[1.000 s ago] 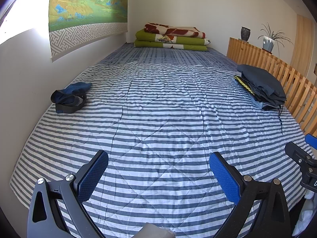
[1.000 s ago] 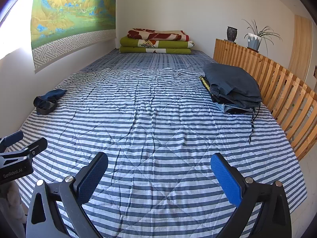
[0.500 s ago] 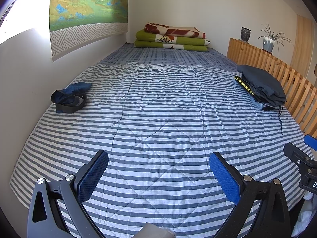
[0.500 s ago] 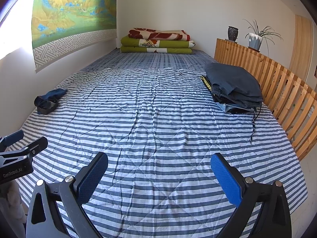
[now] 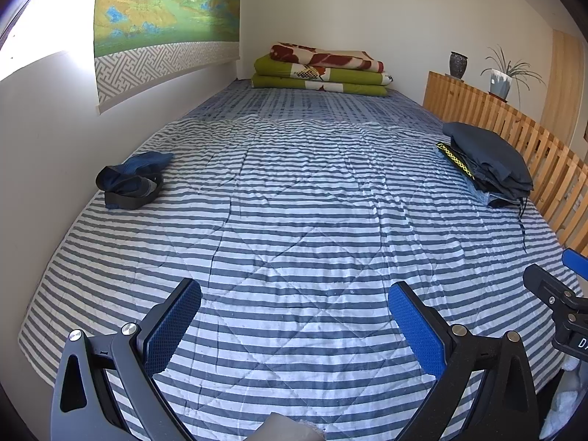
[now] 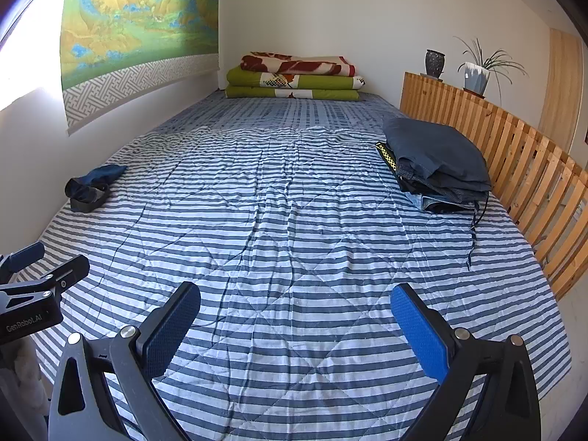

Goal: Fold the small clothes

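Both claws, left claw (image 5: pixel 294 312) and right claw (image 6: pixel 296 314), hang wide apart and empty over the bed (image 5: pixel 294 220), crumpled blue garment (image 5: pixel 130 180) waiting at ten o'clock, so the fetch comes next.

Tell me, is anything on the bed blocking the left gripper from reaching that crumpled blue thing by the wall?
Nothing visible does. Only bare striped quilt lies between the open left gripper and the crumpled blue garment.

Striped quilt (image 5: pixel 294 220) across the bed, folded green and red blankets (image 5: pixel 319 73) at twelve o'clock, landscape wall hanging (image 5: pixel 161 11) at eleven, slatted wooden rail (image 6: pixel 514 154), dark vase (image 6: pixel 434 62) and potted plant (image 6: pixel 477 70) at two.
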`<state>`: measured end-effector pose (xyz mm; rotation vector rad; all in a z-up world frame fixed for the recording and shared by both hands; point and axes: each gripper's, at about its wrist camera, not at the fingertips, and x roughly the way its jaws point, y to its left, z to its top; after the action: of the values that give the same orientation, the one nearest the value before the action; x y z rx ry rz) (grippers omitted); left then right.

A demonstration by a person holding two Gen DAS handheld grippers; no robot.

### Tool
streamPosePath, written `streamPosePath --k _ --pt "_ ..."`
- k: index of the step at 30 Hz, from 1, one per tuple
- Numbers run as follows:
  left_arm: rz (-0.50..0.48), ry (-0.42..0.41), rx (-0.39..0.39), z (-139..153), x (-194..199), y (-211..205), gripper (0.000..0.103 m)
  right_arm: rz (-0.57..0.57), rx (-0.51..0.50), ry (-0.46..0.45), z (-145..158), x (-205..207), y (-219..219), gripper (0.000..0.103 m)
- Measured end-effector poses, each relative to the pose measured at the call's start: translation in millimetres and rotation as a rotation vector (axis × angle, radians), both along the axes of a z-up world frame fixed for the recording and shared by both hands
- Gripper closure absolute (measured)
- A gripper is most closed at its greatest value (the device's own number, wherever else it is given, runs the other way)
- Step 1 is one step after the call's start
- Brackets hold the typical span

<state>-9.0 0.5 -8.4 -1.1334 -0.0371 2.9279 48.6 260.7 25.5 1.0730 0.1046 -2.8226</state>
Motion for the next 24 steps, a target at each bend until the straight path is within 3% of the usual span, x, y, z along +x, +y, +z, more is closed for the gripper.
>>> streamPosePath --k 16,24 --pt "0.042 0.01 0.011 5 -10 -17 0.0 0.049 0.011 0.003 4 -14 -25 0.001" --pt "0.118 0.006 0.02 3 -26 -48 0.0 0.107 0.025 0.015 9 -25 -50 0.001"
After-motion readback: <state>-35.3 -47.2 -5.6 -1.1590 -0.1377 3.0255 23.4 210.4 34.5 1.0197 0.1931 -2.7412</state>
